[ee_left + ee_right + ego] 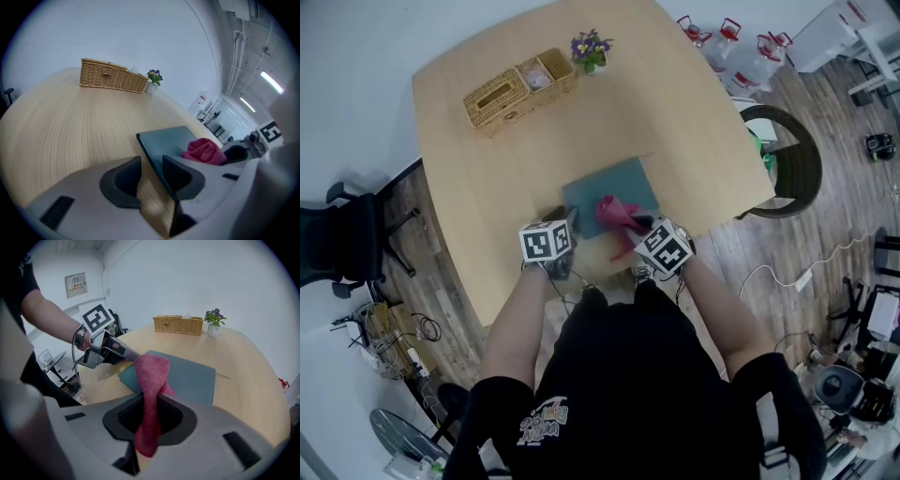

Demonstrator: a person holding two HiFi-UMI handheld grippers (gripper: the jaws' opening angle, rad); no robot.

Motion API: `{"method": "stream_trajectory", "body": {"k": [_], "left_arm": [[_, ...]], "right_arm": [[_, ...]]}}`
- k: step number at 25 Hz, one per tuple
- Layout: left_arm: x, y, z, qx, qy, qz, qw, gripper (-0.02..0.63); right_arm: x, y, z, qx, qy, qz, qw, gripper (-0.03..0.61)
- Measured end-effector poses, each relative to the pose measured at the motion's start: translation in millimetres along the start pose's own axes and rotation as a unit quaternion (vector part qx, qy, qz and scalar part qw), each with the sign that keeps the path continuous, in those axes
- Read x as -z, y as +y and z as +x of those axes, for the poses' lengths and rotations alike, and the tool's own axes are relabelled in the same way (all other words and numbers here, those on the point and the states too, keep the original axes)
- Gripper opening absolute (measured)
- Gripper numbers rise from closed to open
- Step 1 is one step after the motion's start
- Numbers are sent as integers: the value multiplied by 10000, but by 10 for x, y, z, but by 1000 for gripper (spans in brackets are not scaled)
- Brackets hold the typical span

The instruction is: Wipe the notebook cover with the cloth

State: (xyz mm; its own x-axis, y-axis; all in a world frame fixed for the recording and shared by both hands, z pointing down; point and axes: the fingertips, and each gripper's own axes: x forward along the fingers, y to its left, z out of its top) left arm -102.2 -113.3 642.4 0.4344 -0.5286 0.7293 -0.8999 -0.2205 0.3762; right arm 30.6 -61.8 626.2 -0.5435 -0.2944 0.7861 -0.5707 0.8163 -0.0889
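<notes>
While the left gripper [151, 161], jaws spread, straddles the flat teal notebook's [169, 138] left edge, the right gripper [149, 399], pinching the crimson fabric cloth [151, 371], faces the cover [192, 378] directly ahead.

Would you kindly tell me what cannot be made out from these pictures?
- The notebook cover beneath the cloth: every view, hidden by the cloth.
- The notebook's near edge: head view, hidden by the left gripper and right gripper.
- The basket's contents: too small in the head view; the gripper views show only its side.
- Whether the left gripper presses the notebook down: left gripper view, its own body hides any contact.
</notes>
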Motion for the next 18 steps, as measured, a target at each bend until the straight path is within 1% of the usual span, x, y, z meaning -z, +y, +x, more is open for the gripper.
{"method": "stream_trajectory", "body": {"k": [5, 11, 15, 18], "left_arm": [[36, -22, 19, 49, 11, -23, 10000, 137], [73, -42, 55, 124, 28, -66, 9999, 137], [63, -38, 58, 133, 18, -66, 9999, 137], [53, -42, 47, 116, 32, -57, 9999, 137]], "right_arm": [[-78, -191, -35, 154, 15, 15, 9999, 67], [-210, -632, -17, 503, 141, -19, 9986, 69], [-344, -982, 9, 836, 206, -90, 9962, 69], [-425, -1250, 28, 1126, 352, -265, 9927, 69]]}}
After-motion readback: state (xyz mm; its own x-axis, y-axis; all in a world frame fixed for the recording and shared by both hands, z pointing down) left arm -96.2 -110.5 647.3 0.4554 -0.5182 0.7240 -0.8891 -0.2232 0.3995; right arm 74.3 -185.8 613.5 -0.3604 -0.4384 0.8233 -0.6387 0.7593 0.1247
